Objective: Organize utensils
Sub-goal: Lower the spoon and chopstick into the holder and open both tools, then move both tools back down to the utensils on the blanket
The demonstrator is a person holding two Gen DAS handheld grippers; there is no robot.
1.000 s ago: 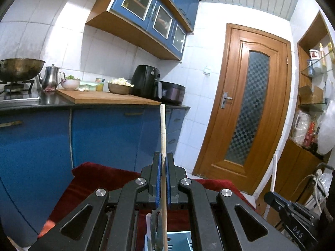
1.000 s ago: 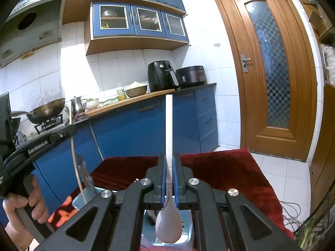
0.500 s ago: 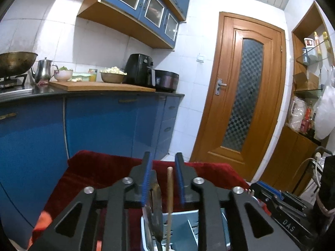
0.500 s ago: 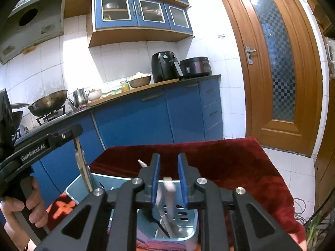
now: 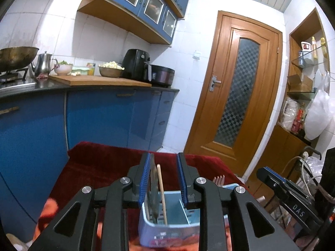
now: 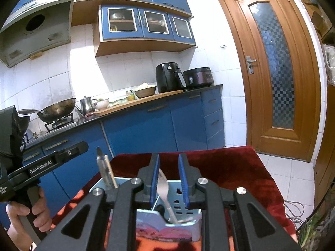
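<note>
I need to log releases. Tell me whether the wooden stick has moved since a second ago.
Yes. The stick dropped: it reached the countertop line before, now it stands in the caddy, between the left gripper's just-opened jaws.

Both grippers are showing matte black angular linkage arms with triangular cut-outs, silver round screws at the joints, and ribbed blue pads (image 5: 145,179) lining the fingers. White "GenRobot.AI" lettering is running along the left gripper (image 6: 39,170) body, above its black handle.

Your utensil caddy (image 5: 167,228) sits on the cloth-covered tabletop (image 5: 100,163), right before both grippers. In its left compartment stand a wooden stick (image 5: 161,192) and a knife (image 5: 152,188); in its right compartment stands a fork (image 6: 163,186). Behind the tabletop runs the kitchen counter (image 5: 88,85).
</note>
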